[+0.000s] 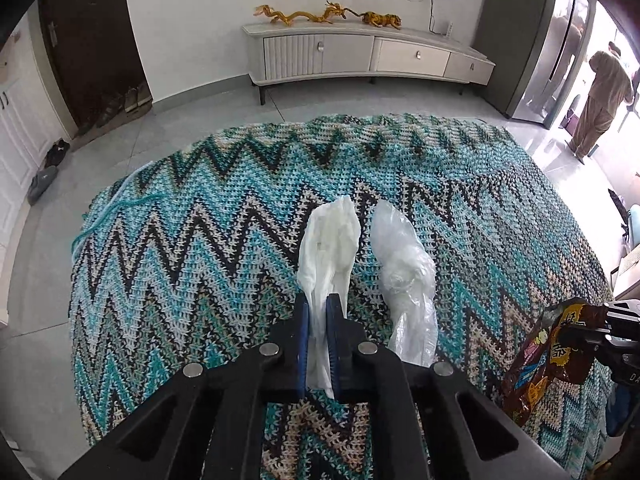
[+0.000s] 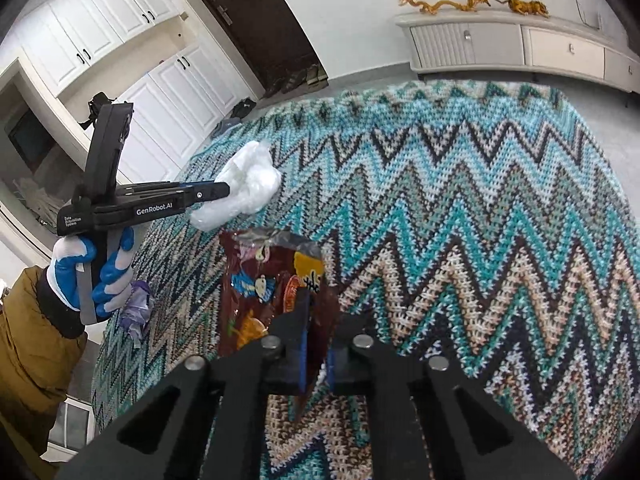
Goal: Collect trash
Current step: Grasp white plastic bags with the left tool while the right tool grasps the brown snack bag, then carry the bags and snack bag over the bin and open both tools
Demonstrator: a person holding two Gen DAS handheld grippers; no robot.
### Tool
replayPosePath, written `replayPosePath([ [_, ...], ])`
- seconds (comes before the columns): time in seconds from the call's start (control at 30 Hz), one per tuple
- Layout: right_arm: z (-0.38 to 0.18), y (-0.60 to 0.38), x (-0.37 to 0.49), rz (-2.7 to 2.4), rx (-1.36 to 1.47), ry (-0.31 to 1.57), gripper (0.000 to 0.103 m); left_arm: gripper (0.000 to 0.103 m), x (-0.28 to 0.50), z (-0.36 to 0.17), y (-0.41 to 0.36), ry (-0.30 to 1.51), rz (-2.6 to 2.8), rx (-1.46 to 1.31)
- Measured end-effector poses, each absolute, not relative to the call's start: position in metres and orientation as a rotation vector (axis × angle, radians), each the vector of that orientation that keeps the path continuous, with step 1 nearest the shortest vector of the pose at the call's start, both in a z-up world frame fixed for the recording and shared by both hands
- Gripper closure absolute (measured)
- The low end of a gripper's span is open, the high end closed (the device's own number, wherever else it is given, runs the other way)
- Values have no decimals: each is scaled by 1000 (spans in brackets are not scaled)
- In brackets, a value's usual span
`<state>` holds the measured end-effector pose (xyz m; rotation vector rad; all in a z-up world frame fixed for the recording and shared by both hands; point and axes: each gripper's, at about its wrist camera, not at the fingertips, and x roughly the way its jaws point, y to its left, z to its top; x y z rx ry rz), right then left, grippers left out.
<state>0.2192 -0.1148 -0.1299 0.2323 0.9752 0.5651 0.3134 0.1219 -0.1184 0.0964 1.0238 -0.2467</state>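
My left gripper (image 1: 319, 308) is shut on a crumpled white plastic bag (image 1: 330, 240) and holds it above the zigzag knitted cloth (image 1: 200, 248). A clear crumpled plastic bag (image 1: 406, 276) lies on the cloth just to its right. My right gripper (image 2: 318, 308) is shut on a brown snack wrapper (image 2: 268, 280), which also shows at the right edge of the left wrist view (image 1: 548, 352). The right wrist view shows the left gripper (image 2: 224, 192) at the white plastic (image 2: 244, 188). A small purple crumpled scrap (image 2: 138, 312) lies on the cloth near the left hand.
The cloth covers a round table. A low TV cabinet (image 1: 368, 54) with golden dragon figures stands against the far wall. White cupboards (image 2: 132, 64) and a dark door (image 2: 248, 20) are to the left. A person (image 1: 600, 100) stands at the far right.
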Motion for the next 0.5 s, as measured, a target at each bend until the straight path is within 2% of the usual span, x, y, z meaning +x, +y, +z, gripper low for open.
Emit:
replayPosePath([
  [0.33, -79, -137, 182, 536, 236, 841, 98, 95, 261, -51, 150, 887, -206, 50],
  [0.5, -55, -168, 159, 499, 278, 757, 98, 95, 235, -17, 125, 822, -249, 74],
])
